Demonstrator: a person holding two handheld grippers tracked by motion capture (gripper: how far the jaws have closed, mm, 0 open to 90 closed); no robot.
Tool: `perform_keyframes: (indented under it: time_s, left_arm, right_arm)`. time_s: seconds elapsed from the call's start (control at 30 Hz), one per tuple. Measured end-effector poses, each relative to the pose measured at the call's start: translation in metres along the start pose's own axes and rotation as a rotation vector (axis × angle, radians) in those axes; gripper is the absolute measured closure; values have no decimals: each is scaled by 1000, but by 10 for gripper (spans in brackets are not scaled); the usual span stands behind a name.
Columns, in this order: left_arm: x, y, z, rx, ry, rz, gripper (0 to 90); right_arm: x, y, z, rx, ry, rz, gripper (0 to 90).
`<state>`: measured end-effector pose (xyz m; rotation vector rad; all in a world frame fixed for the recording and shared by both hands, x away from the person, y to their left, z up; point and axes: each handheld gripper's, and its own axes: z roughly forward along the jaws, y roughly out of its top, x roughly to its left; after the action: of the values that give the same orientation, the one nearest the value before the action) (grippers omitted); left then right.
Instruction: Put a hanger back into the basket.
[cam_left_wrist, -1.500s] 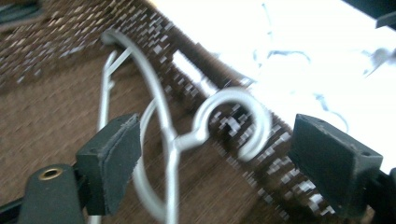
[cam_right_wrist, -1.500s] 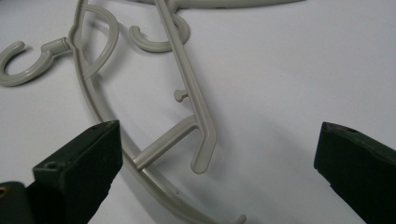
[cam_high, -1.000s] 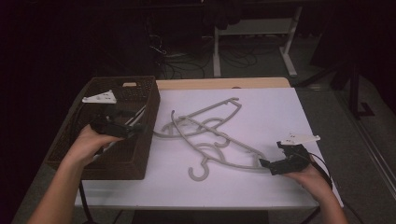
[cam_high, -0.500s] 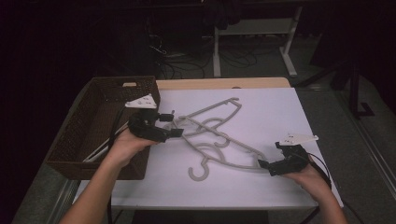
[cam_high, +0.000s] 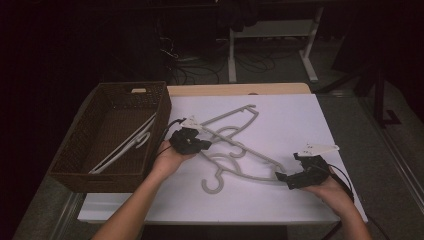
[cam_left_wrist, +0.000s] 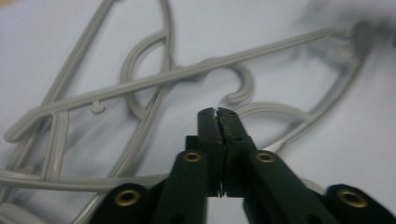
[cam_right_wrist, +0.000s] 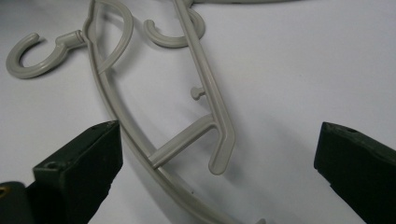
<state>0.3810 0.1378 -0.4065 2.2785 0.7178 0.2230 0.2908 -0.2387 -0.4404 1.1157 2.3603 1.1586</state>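
Table (cam_high: 300, 120): white top, lying under everything listed here.

Basket (cam_high: 80, 150): brown wicker, sitting at the table's left edge, open side up. One white hanger (cam_high: 125, 147) is lying slantwise inside it.

Grey hangers (cam_high: 240, 150): a tangled pile, lying flat mid-table between the two grippers. How many are in the pile cannot be told. One hook (cam_high: 212, 181) is curling toward the near edge; one long arm (cam_high: 235, 114) is reaching toward the far side. In the left gripper view the bars (cam_left_wrist: 187, 74) are crossing one another just past the jaws. In the right gripper view a curved shoulder (cam_right_wrist: 121, 126) with a short strut is running between the jaws, with a hook (cam_right_wrist: 32, 58) at upper left.

Left gripper (cam_high: 202, 145): held in the left hand (cam_high: 167, 157), just right of the basket, pointing at the pile's left end. Its jaws are pressing tight together (cam_left_wrist: 218, 116) with nothing between them, tips hovering just above the hangers.

Right gripper (cam_high: 281, 177): held in the right hand (cam_high: 332, 187) near the table's right front. Its jaws are standing wide apart, straddling the right end of the pile without touching it, as the right gripper view is showing
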Motion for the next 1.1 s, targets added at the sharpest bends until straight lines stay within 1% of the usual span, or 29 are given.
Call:
perform_keyframes:
  time_s: [0.1, 0.17, 0.27, 0.3, 0.33, 0.47, 0.53, 0.77, 0.87, 0.9, 0.97, 1.0, 1.07, 1.1]
  left_arm:
    - [5, -2, 14, 35, 45, 5, 898]
    - [9, -4, 21, 72, 66, 12, 898]
    - [11, -9, 29, 108, 70, 12, 899]
    - [12, -10, 30, 119, 69, 19, 898]
    - [12, -12, 30, 119, 65, 17, 899]
    - [9, -15, 30, 144, 44, 21, 899]
    - [7, -18, 29, 154, 34, 16, 900]
    - [-4, -31, 15, 164, -18, -8, 900]
    - [-9, -38, 9, 165, -53, -20, 899]
    - [-11, -40, 7, 168, -61, -15, 899]
    - [-15, -45, 5, 162, -62, -9, 899]
    - [-15, -48, 4, 156, -56, -5, 896]
    - [-13, -50, 2, 123, -52, -18, 832]
    - [-12, -51, 1, 105, -49, -24, 806]
  right_arm:
    - [0, 0, 0, 0, 0, -1, 10]
    - [0, 0, -1, 1, -1, 1, 10]
    - [0, -1, 0, 1, 0, 0, 10]
    - [0, -1, 0, 1, 1, -1, 10]
    - [0, -1, 0, 1, 1, 0, 10]
    - [0, -1, 0, 1, 0, -1, 10]
    - [0, 0, 0, 1, 0, -3, 10]
    - [1, 0, -1, -1, -3, -3, 10]
    - [1, 0, -2, -1, -4, -2, 10]
    - [1, 0, -2, -4, -4, -1, 10]
    - [1, 1, -3, -7, -4, -1, 10]
    - [1, 1, -3, -7, -2, 1, 10]
    - [2, 2, -3, -6, 0, 6, 17]
    - [3, 2, -4, -4, 5, 11, 34]
